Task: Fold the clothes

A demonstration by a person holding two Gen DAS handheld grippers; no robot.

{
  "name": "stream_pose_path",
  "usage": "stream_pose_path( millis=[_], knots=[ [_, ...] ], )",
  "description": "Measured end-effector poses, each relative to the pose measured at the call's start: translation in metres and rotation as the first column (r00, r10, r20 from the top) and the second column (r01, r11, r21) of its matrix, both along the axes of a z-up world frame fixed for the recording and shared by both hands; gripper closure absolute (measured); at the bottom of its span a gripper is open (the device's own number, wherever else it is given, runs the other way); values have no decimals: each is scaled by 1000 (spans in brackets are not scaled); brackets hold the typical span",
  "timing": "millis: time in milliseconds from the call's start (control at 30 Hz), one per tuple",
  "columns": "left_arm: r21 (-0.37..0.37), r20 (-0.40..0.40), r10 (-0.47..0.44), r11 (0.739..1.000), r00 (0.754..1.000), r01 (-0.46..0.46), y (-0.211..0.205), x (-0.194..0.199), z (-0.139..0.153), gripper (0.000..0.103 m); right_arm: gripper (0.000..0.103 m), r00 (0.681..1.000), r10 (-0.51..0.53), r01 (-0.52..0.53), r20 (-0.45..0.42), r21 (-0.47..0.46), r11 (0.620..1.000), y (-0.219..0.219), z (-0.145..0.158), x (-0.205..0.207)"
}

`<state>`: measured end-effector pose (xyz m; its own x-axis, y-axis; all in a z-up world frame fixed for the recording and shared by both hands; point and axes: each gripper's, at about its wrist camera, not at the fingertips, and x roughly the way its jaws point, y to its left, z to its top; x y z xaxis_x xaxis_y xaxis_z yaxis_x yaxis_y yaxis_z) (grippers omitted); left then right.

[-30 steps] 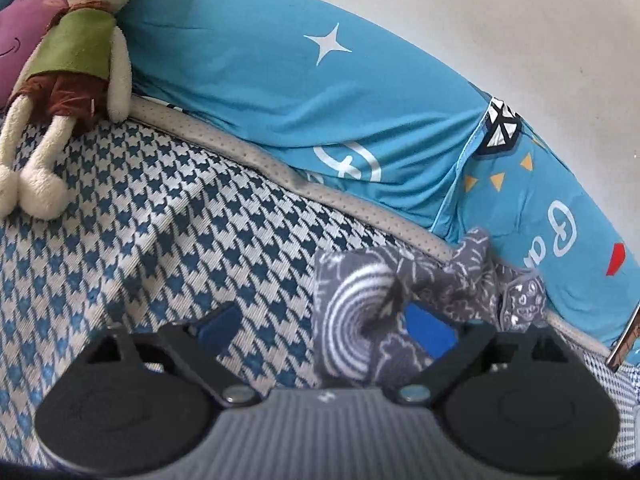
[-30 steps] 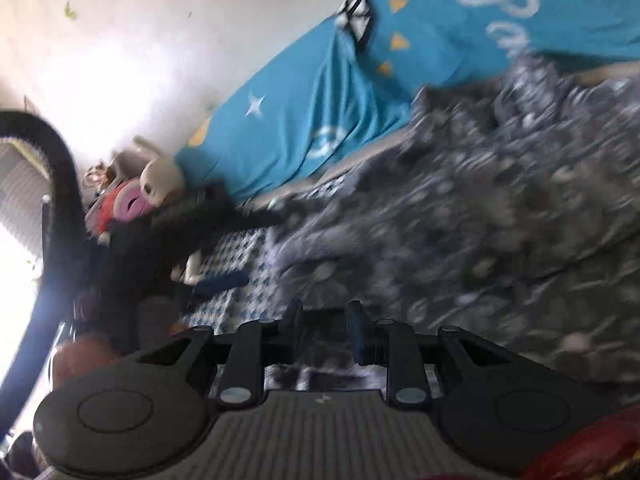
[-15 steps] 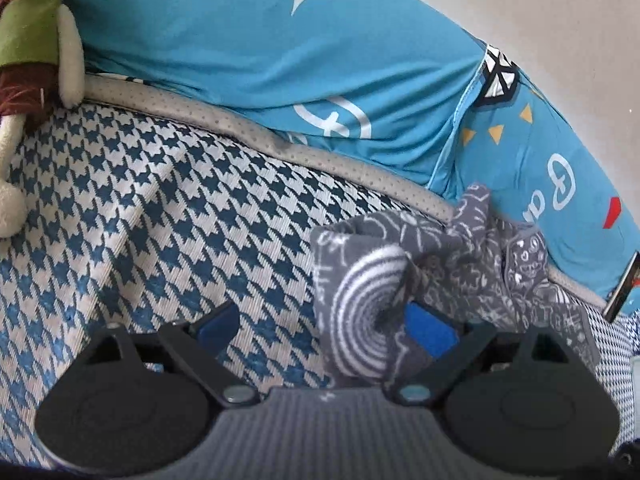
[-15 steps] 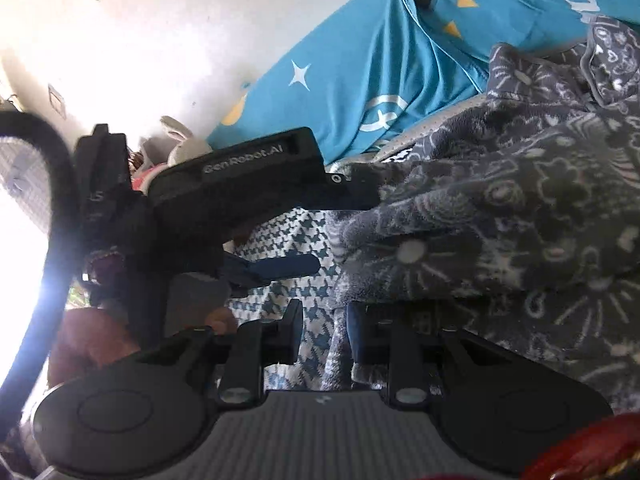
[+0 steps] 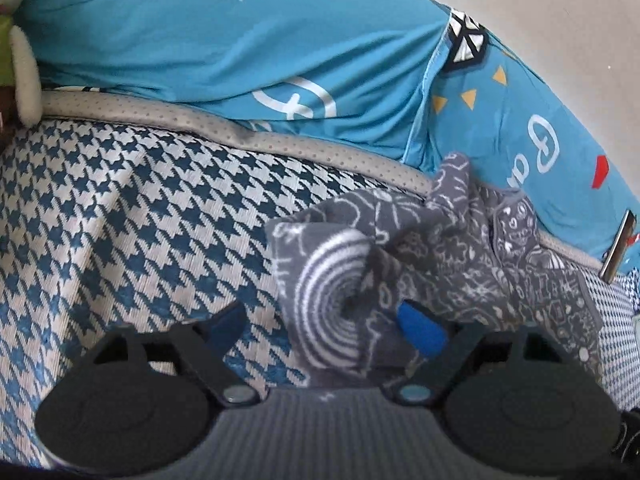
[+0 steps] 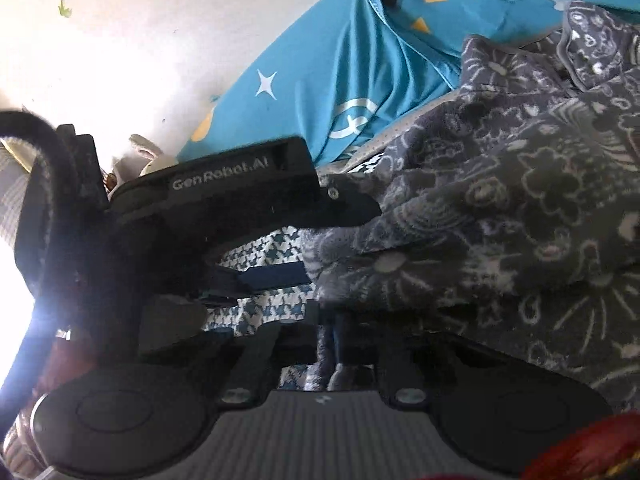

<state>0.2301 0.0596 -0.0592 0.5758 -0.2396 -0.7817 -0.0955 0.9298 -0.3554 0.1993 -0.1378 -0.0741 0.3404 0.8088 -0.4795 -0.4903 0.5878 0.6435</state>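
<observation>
Grey garment [image 5: 420,264], printed with white doodles and a white spiral, lies bunched on a blue-and-white houndstooth bedcover [image 5: 120,208], nearest the left gripper [image 5: 324,320]. That gripper's blue-padded fingers [image 5: 420,330] are spread wide; the corner with the spiral sits between them, against the right pad, while the left pad is apart from the cloth over the bedcover. Compared with a second ago, this corner has spread a little further across the gap, and the stuffed rabbit [image 5: 24,68] has slid to the far left edge.

In the right wrist view, the right gripper [image 6: 328,344] is pinching a lower edge of the garment [image 6: 500,208], fingers pressed together on the cloth. A second ago the cloth here was a blur; it now hangs sharp and gathered. Just beyond, the body of the left gripper [image 6: 224,184] reaches into the fabric; white lettering on it reads "GenRobot.AI".

Farther back, a bright blue quilt [image 5: 200,40] with a white star, yellow triangles and large white letters, only partly readable, lies along a white wall [image 6: 140,32].
</observation>
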Motion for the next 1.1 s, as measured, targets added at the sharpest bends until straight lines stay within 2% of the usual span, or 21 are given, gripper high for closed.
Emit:
stream_pose_path(
  millis=[67, 100, 167, 267, 400, 533, 667, 833, 900, 1100],
  knots=[
    [-29, -2, -12, 1000, 1000, 12, 0, 2, -2, 49, 97, 1000, 16, -16, 26, -7, 1000, -1, 2, -2],
    [-34, 1, -10, 999, 1000, 10, 0, 3, -2, 53, 98, 998, 30, -29, 50, -13, 999, 0, 5, -4],
    [-28, 12, -1, 1000, 1000, 1, -1, 4, -2, 73, 98, 994, 65, -64, 89, -15, 998, 0, 10, -8],
    [-7, 40, 22, 1000, 999, -21, -2, 5, 1, 83, 98, 984, 115, -115, 133, -14, 993, 0, 15, -13],
    [8, 64, 63, 998, 996, -64, 3, 6, 6, 86, 98, 966, 177, -172, 188, -40, 984, 2, 18, -21],
    [-21, 48, 120, 993, 992, -120, 17, 9, 5, 86, 98, 946, 256, -236, 198, -119, 964, 3, 8, -28],
    [25, 72, 138, 990, 988, -140, 20, 10, 10, 86, 98, 939, 293, -260, 182, -183, 948, 8, -6, -34],
    [0, 73, 164, 986, 984, -165, 24, 11, 11, 86, 97, 946, 291, -267, 140, -166, 949, 8, -10, -28],
    [-4, 72, 183, 983, 980, -183, 25, 12, 11, 85, 96, 942, 312, -290, 123, -169, 942, 6, -11, -30],
    [-22, 113, 254, 967, 961, -253, 35, 5, 24, 81, 95, 913, 379, -356, 149, -160, 921, -9, 3, -48]
  ],
)
